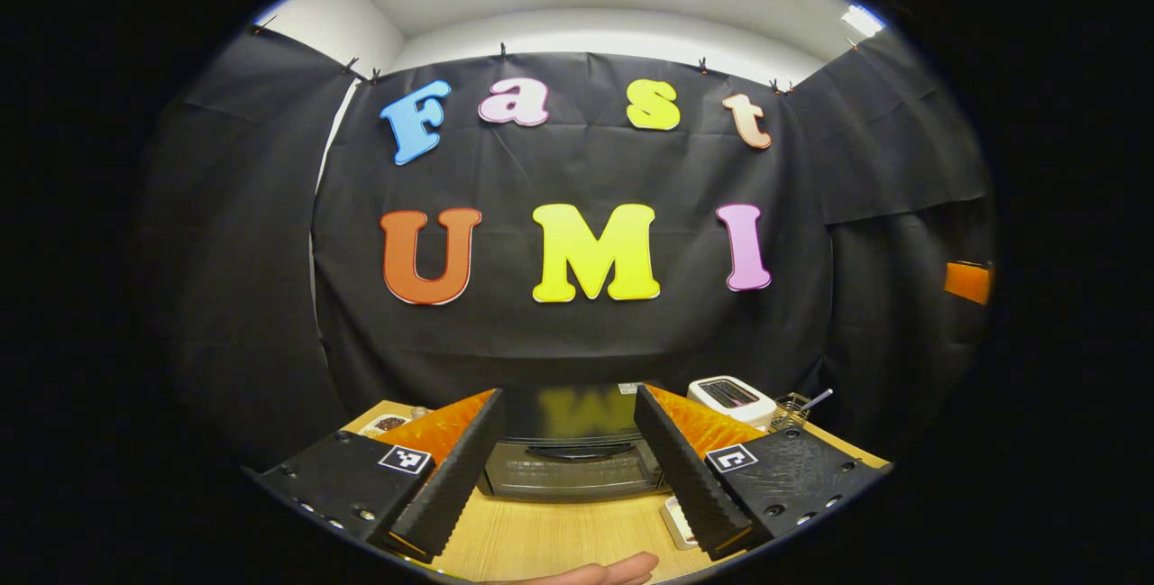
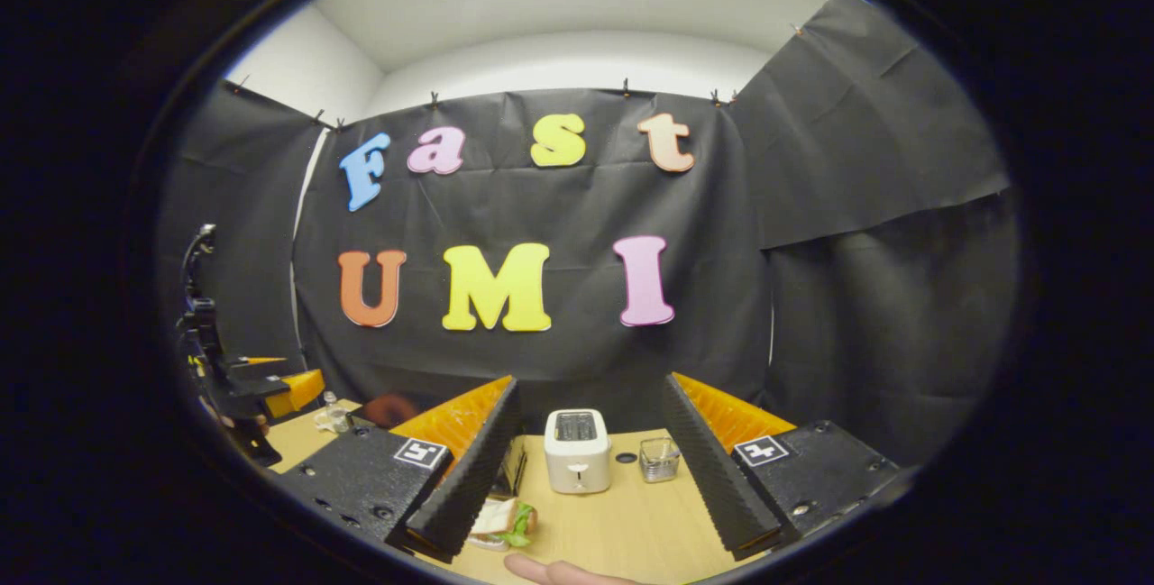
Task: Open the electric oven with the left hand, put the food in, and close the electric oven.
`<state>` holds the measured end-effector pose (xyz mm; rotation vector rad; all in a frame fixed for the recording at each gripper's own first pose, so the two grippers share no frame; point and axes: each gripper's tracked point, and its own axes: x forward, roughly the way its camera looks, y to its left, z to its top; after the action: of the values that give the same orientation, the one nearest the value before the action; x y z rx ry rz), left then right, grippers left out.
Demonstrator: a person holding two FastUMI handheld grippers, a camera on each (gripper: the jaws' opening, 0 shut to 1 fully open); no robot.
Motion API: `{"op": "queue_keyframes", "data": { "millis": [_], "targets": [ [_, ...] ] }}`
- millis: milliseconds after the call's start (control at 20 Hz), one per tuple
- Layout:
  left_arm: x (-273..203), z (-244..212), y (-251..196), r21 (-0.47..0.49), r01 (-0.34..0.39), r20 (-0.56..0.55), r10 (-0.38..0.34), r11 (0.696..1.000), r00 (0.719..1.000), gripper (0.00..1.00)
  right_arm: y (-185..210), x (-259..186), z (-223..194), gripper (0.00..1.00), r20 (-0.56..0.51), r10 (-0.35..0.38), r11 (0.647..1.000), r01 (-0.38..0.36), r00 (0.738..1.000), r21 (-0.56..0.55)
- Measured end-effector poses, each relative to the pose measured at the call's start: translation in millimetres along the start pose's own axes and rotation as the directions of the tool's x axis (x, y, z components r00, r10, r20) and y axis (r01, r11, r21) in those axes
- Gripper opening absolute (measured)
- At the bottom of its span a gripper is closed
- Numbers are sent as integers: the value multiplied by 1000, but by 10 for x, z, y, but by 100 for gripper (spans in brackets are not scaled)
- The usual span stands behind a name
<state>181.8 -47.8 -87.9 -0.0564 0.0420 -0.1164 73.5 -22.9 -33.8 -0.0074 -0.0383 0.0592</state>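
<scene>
Light wood formed the surface (image 1: pixel 541 535) that carried every item in the booth. In the left gripper view, the left gripper (image 1: pixel 568 468) hovered above the surface with its jaws released and spread wide, grasping nothing. The electric oven (image 1: pixel 572 459), a dark unit with its door closed and the handle across the top of the door, stood toward the far edge of the surface and was framed between the two jaws. A white toaster (image 1: pixel 730 397) stood just beside the oven toward the far right corner, with a small wire basket (image 1: pixel 792 411) near it. A small dish (image 1: pixel 386 424) lay at the far left edge. In the right gripper view, the right gripper (image 2: pixel 586 477) also hung above the surface with its jaws released and nothing between them. The food, a sandwich (image 2: pixel 505 520) on a plate, lay near the front edge of the surface, partly hidden behind that gripper's left-hand finger. The toaster (image 2: pixel 577 450) stood farther back, with a clear glass container (image 2: pixel 659 459) beside it. A fingertip (image 2: pixel 554 572) showed at the bottom of that view.
</scene>
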Motion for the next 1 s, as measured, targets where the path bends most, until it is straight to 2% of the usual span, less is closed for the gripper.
{"op": "queue_keyframes", "data": {
  "millis": [50,150,200,250,300,400,450,500,550,600,650,800,850,900,1000],
  "targets": [
    [109,-40,-13,1,5,-4,-5,1000,1000,95,25,6,-8,90,3,8,1000,-8,1000,-5],
    [304,-168,-56,-2,14,-29,-14,1000,999,95,54,-4,-30,90,2,22,1000,-22,1000,-8],
    [405,-242,-110,-7,22,-42,-22,1000,999,94,82,-10,-69,100,-6,35,999,-36,999,-6],
    [501,-320,-148,-11,25,-57,-26,1000,998,94,118,-19,-77,100,-6,49,999,-49,999,-7],
    [598,-408,-190,-16,29,-77,-30,999,997,93,140,-15,-74,90,-5,59,998,-59,998,-13],
    [779,-626,-319,-23,49,-121,-51,999,991,94,129,-21,-64,90,2,63,998,-63,998,-26],
    [865,-754,-359,-27,52,-149,-55,998,987,90,116,-29,-50,100,8,63,998,-63,998,-28],
    [949,-880,-387,-25,49,-184,-52,999,981,94,100,-37,-44,91,13,60,998,-60,998,-29],
    [1035,-1012,-391,-22,42,-218,-46,999,975,94,84,-54,-43,100,17,58,998,-58,998,-30],
    [1112,-1146,-416,-16,42,-256,-45,999,966,94,63,-65,-75,100,17,58,998,-57,998,-33],
    [1157,-1268,-445,-11,40,-288,-41,999,957,94,34,-77,-90,90,16,53,998,-52,998,-35],
    [1252,-1483,-475,-4,37,-348,-36,999,937,94,-61,-143,-166,90,14,42,998,-41,999,-39],
    [1294,-1508,-468,18,37,-347,-28,999,937,95,-98,-152,-190,90,13,36,999,-36,999,-40],
    [1320,-1522,-455,43,26,-345,-9,999,938,96,-140,-162,-225,100,12,29,999,-29,999,-43],
    [1348,-1606,-482,90,26,-368,9,996,930,97,-202,-164,-315,100,3,22,999,-22,1000,-46]
  ]
}}
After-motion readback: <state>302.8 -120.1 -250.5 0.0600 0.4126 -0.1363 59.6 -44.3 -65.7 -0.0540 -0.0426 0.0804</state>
